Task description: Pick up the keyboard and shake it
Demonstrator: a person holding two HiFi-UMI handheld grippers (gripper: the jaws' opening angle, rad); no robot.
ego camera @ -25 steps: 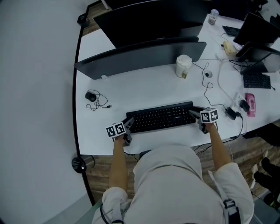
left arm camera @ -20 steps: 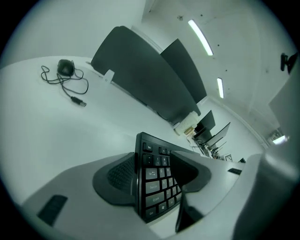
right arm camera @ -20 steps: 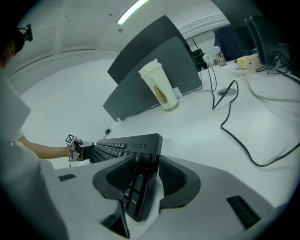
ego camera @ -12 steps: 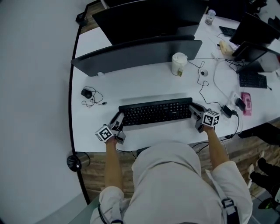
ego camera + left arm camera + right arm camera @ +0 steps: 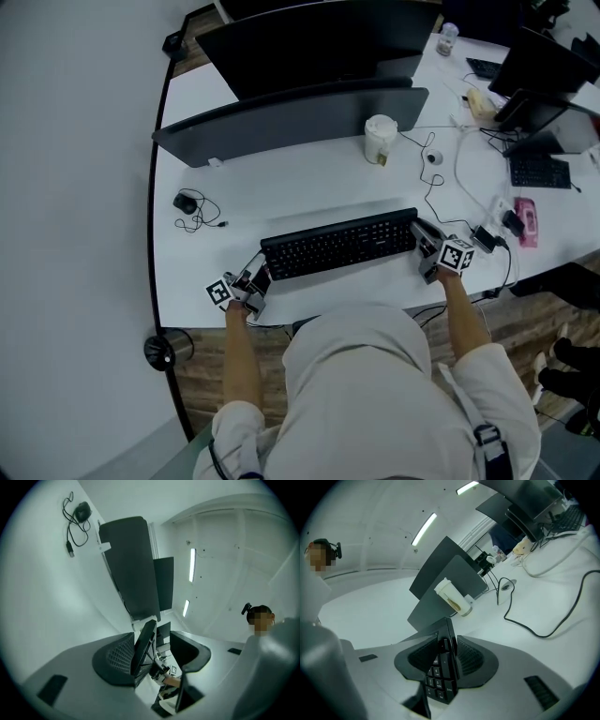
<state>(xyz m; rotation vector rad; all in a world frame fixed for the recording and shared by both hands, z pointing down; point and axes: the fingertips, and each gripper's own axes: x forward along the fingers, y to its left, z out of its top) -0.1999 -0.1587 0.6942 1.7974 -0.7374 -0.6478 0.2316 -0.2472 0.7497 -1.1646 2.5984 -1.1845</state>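
The left gripper and right gripper pinch the keyboard's ends, jaws narrow. The right's have just been closing. The left pinch is hard to make out.

No legible text, brand or number found. Black-and-white square code patterns stand on the marker cube of the left gripper and on the marker cube of the right gripper. These are patterns only, with no characters. Key legends on the keyboard show as pale specks in the head view and as blurred marks in the right gripper view. None can be read. The paper cup bears a brown mark, illegible.
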